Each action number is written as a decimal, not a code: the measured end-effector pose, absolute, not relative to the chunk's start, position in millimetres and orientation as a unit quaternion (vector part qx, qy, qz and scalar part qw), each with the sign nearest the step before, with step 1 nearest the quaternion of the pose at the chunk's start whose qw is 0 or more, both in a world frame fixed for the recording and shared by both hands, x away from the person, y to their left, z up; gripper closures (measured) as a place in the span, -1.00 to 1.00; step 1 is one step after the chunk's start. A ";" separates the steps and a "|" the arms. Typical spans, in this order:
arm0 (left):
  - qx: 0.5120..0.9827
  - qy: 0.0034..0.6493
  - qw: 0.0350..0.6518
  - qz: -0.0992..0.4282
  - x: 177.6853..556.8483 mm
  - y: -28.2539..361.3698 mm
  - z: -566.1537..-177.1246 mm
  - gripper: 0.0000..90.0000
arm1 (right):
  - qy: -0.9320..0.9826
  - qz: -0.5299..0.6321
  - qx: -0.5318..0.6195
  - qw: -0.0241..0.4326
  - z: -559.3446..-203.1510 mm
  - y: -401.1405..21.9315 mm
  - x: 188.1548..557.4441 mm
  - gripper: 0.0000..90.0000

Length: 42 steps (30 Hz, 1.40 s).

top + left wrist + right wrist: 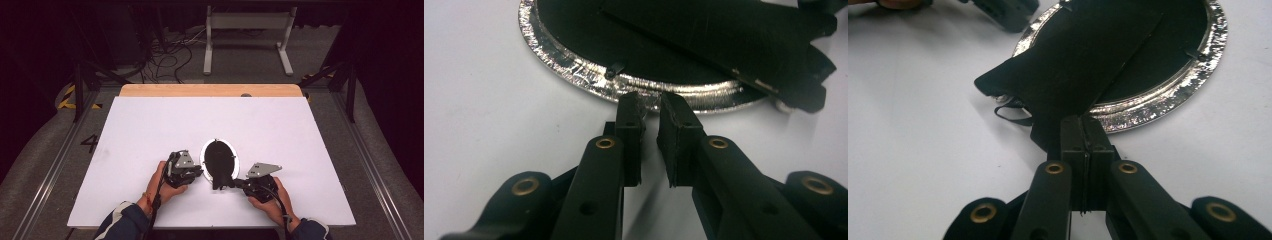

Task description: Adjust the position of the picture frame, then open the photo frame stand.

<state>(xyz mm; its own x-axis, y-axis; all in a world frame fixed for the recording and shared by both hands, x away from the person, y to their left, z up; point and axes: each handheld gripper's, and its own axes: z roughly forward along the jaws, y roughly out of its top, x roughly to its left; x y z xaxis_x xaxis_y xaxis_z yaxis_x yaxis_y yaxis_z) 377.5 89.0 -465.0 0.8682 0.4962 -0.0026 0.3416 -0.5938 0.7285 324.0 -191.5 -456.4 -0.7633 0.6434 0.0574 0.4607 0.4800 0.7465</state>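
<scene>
Here, low in the middle of the high view, an oval tray [219, 161] with a foil rim is lying on the white tabletop [150, 130], and a black cloth [220, 170] is draped across it and hanging over its near edge. The right gripper [1082, 131] is coming in from the lower right; its fingers [1071, 135] are pressed together and clamping the cloth's edge just outside the rim. The left gripper [651, 107] is sitting at the tray's left side, its fingers [629, 112] standing slightly apart, their tips right at the foil rim and gripping nothing.
</scene>
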 end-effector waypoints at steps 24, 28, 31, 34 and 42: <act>0.885 0.194 0.404 0.129 372.8 101.2 -453.5 0.84 | 0.859 0.397 0.287 0.149 -445.2 -202.0 315.4 0.85; 0.882 0.195 0.406 0.134 366.6 111.4 -449.0 0.78 | 0.854 0.402 0.291 0.154 -440.1 -206.1 314.1 0.69; 0.878 0.194 0.414 0.144 354.9 131.3 -443.1 0.67 | 0.856 0.397 0.294 0.152 -440.5 -209.2 313.5 0.53; 0.860 0.213 0.439 0.148 346.3 157.1 -439.3 0.62 | 0.855 0.394 0.302 0.148 -440.9 -213.1 313.9 0.45; 0.842 0.257 0.446 0.161 325.4 215.5 -449.6 0.36 | 0.863 0.385 0.299 0.131 -443.3 -211.5 316.4 0.45</act>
